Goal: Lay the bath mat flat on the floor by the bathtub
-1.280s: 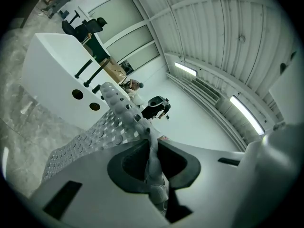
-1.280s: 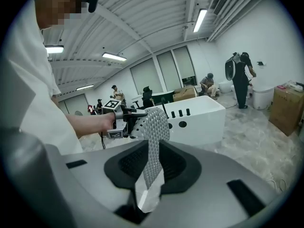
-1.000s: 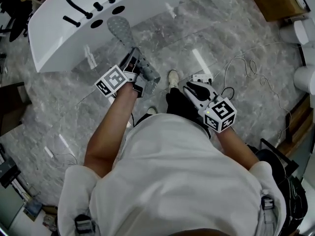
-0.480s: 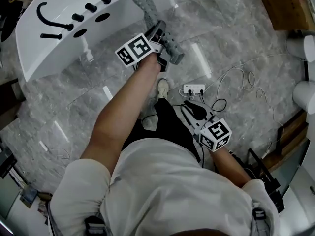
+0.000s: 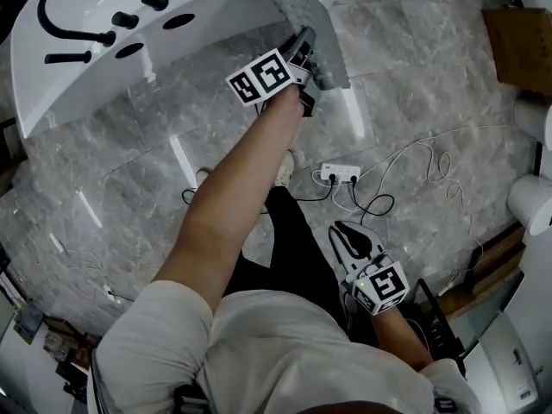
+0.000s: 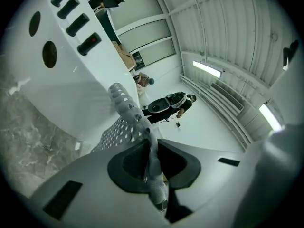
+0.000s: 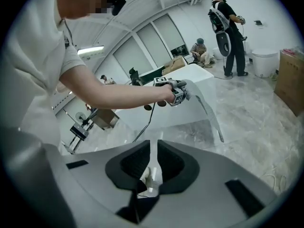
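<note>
Grey marble floor (image 5: 129, 188) by bathtub (image 5: 95, 67): nothing laid yet. Bath mat (image 5: 306, 7) aloft, left gripper (image 5: 304, 48) jaws clenched on it; right gripper (image 5: 349, 241) jaws together, empty. Lowering and spreading flat all left to do.

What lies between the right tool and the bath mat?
In the head view, a white power strip with dark cables lies on the marble floor between the right tool and the bath mat, which the left tool holds.
</note>
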